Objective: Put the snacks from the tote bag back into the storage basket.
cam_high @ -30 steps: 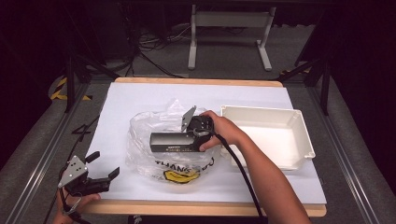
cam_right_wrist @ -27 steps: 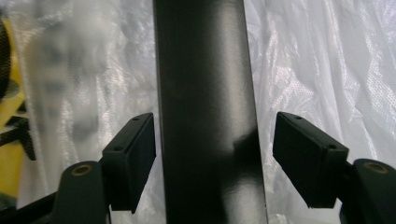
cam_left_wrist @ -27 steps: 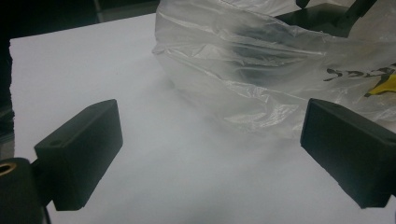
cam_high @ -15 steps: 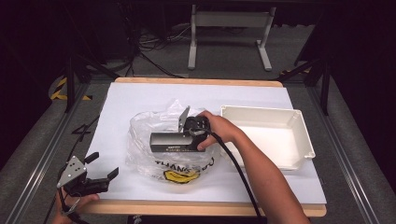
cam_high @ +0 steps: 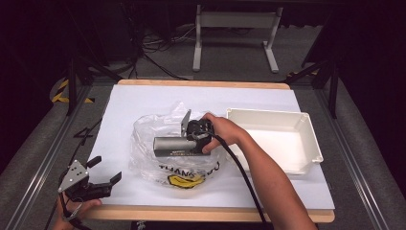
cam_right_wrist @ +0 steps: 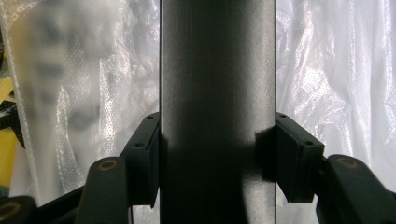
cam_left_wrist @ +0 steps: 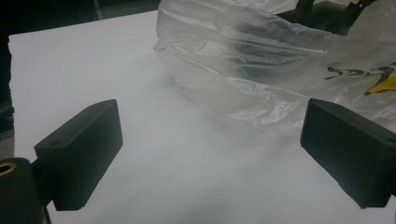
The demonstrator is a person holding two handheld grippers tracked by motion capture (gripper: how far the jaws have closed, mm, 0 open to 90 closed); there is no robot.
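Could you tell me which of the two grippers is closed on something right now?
The right gripper, over the plastic bag, grips a dark metal bar between its jaws. The left gripper, at the table's near corner, is open and holds nothing.

A plastic bag lies near the middle of the desk, toward its front edge. A bar rests on the bag. A tray sits to the right of the bag, close to the desk's right edge.
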